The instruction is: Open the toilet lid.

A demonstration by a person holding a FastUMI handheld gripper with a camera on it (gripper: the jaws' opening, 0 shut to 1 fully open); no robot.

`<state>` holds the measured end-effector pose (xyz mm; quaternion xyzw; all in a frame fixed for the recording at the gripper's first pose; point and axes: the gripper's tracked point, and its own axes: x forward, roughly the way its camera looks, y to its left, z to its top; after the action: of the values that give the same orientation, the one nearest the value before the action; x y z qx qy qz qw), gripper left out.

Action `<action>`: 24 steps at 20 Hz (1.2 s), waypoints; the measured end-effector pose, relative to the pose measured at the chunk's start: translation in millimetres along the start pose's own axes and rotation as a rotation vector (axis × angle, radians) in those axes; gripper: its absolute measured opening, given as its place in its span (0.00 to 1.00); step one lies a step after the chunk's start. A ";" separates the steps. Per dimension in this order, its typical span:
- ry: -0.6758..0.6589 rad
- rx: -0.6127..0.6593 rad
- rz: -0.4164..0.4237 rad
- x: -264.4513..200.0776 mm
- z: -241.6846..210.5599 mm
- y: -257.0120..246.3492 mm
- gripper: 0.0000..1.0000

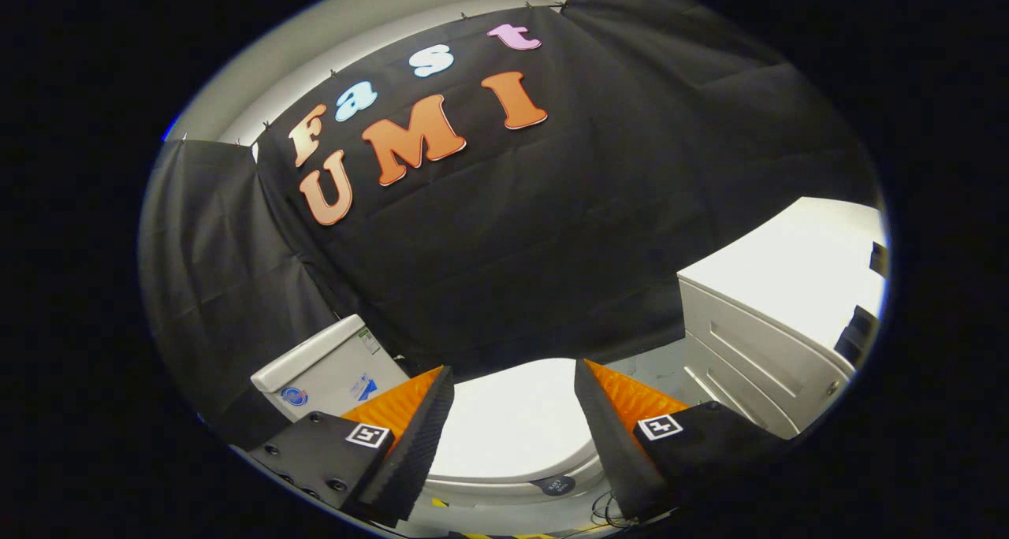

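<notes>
Black cloth [504, 232] hangs as the booth's back wall, creased and pinned along its top edge, with a pale wall and ceiling strip showing above it at upper left.

Left of the scene: the white toilet tank [323, 369] stands against the cloth, its flat cover tilted in this view, with small stickers on its front face. The tank sits just beyond and beside the left finger.

Centre: the toilet lid [512, 425] is white, closed, lying flat on the bowl. It is seen between the two fingers and just ahead of them, lower than the tips. A small dark round tag [554, 485] sits on the rim at the lid's near edge. Thin cables lie on the floor [654, 362] near the base, below the right finger.

Gripper [514, 381]: jaws stand wide apart, nothing between them, no contact with the lid. Each finger carries a ridged pad on its inner face and a square marker on its body.

Right: a white cabinet [757, 350] with drawer fronts and a flat top stands beside the toilet, apart from it, with a strip of pale floor between. Two dark objects sit at the cabinet top's far right edge; too cut off to identify.
</notes>
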<state>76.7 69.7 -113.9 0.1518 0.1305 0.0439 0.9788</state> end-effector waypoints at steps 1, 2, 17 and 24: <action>0.000 -0.006 -0.006 1.2 -12.3 -0.8 0.98; 0.021 -0.014 -0.007 2.4 -30.0 -2.6 0.98; 0.215 0.291 -0.071 13.9 -158.1 -70.7 0.99; 0.314 0.514 -0.152 24.6 -202.5 -99.6 0.99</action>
<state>50.6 36.0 -336.8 0.3754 0.2979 -0.0410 0.8767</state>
